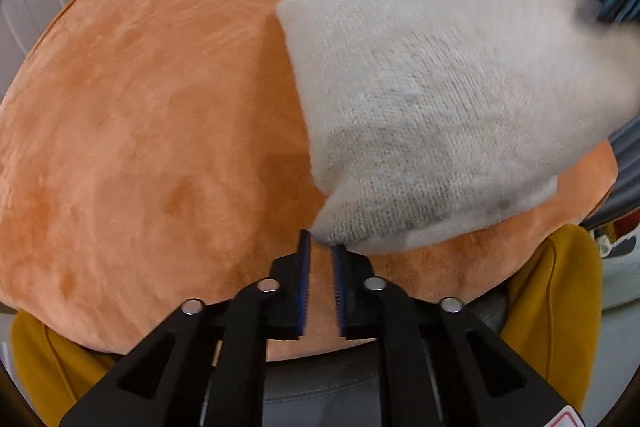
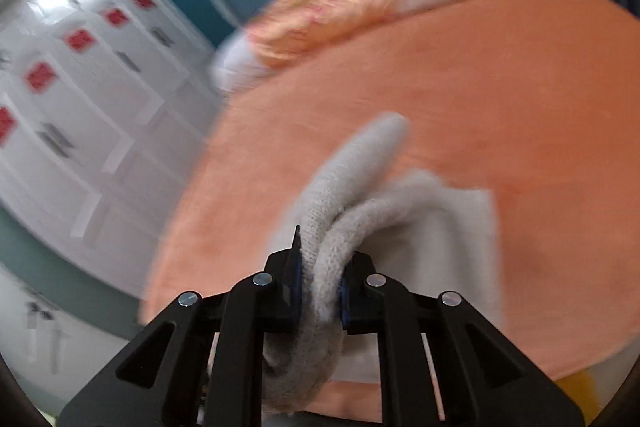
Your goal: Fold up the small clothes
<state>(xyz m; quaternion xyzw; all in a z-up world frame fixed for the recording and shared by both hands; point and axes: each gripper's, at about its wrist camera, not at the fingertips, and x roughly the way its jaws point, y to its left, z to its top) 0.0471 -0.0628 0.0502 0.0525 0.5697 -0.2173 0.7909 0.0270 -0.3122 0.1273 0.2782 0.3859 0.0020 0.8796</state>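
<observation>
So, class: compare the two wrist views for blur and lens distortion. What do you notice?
Left wrist view: mostly sharp, though the grey knit garment smears at its upper right; the orange blanket bulges like a dome. Right wrist view: motion blur throughout, worst on the white cabinets; only the right claw is crisp.

Your left wrist view is bright and evenly lit, sharp around the jaws, though the knit garment [image 1: 432,115] smears into motion blur far right of them. Your right wrist view is blurred almost throughout; only the right gripper [image 2: 320,267] stays crisp, and glare blooms upper left. Both views bow strongly, with dark rims at the edges.
</observation>
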